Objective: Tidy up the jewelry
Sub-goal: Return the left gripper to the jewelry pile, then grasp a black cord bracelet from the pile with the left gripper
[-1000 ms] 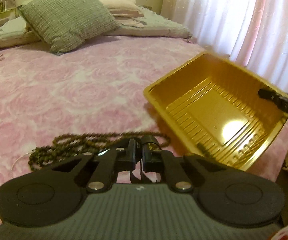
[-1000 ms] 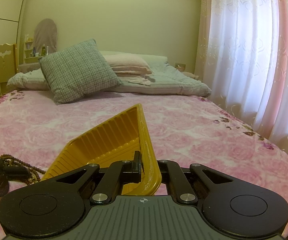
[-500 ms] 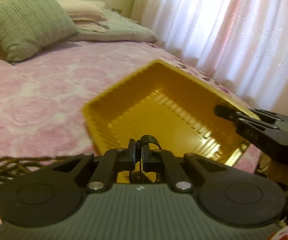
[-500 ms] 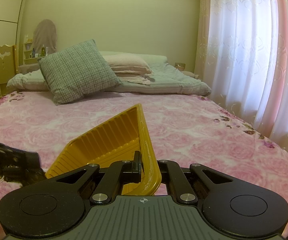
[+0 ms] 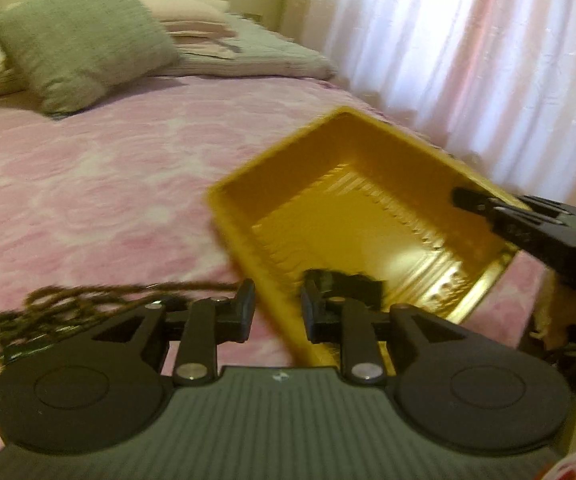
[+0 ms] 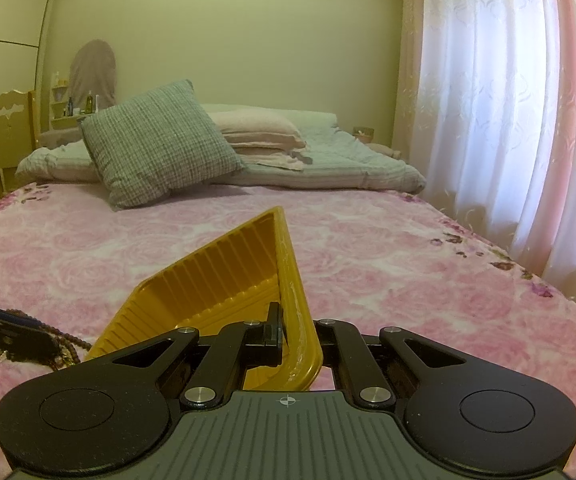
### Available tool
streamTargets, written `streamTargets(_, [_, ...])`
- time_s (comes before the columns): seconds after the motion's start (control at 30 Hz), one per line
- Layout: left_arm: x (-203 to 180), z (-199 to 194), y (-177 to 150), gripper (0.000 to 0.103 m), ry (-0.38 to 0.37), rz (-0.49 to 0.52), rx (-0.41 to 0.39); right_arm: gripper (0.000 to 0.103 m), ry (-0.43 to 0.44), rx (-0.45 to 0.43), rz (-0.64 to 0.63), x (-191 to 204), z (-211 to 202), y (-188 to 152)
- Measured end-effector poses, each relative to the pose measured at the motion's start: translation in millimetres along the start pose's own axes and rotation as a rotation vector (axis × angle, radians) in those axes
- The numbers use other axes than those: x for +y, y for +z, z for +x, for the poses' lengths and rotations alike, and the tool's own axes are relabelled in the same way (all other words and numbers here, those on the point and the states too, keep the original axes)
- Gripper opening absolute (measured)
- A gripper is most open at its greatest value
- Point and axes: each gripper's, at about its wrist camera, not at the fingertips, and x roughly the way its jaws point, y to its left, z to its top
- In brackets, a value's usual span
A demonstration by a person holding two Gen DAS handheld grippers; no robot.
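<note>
Two grippers busy | left gripper [image 5: 275, 306] fingers spread, nothing held, over the near tray [image 5: 367, 216] rim | small dark piece [image 5: 347, 280] inside (blurry) | beads [image 5: 88, 304] on bedspread [image 5: 108, 184] | right gripper [image 6: 297, 336] pinches tilted tray's edge; slip could dump it

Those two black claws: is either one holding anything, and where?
The right gripper pinches the yellow tray by its near rim. The left gripper is open, holding nothing.
</note>
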Motion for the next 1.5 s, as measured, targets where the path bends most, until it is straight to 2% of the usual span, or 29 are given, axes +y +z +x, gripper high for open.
streamTargets(0.2, [38.9, -25.8, -18.6, 0.023, 0.155, -0.036, -0.013, 0.006, 0.002, -0.003, -0.003, 0.6, 0.1, -1.4])
streamTargets(0.33, [64.8, -42.9, -36.1, 0.028, 0.251, -0.075, -0.014, 0.006, -0.002, 0.000, -0.001, 0.9, 0.7, -1.8])
streamTargets(0.47, [85.1, -54.9, -49.0, 0.029, 0.326, -0.098, -0.014, 0.006, -0.003, 0.002, -0.001, 1.6, 1.7, -1.8])
streamTargets(0.6, [96.6, -58.6, -53.9, 0.033, 0.386, -0.079, -0.017, 0.006, -0.004, 0.001, -0.002, 1.2, 1.7, -2.4])
streamTargets(0.73, [103.7, -54.7, -53.7, 0.039, 0.401, -0.050, -0.027, 0.006, -0.006, 0.003, -0.006, 0.3, 2.4, -3.3])
streamTargets(1.1, [111.0, -20.1, -51.9, 0.038, 0.423, 0.107, 0.037, 0.006, -0.019, 0.010, -0.008, 0.2, 2.8, -3.6])
streamTargets(1.23, [107.6, -18.4, -48.9, 0.014, 0.416, 0.119, 0.046, 0.006, -0.021, 0.011, -0.009, -0.8, 3.1, -4.0])
streamTargets(1.5, [94.0, -32.7, -39.7, 0.010, 0.415, 0.094, 0.024, 0.006, -0.020, 0.011, -0.010, -0.2, 3.3, -4.0])
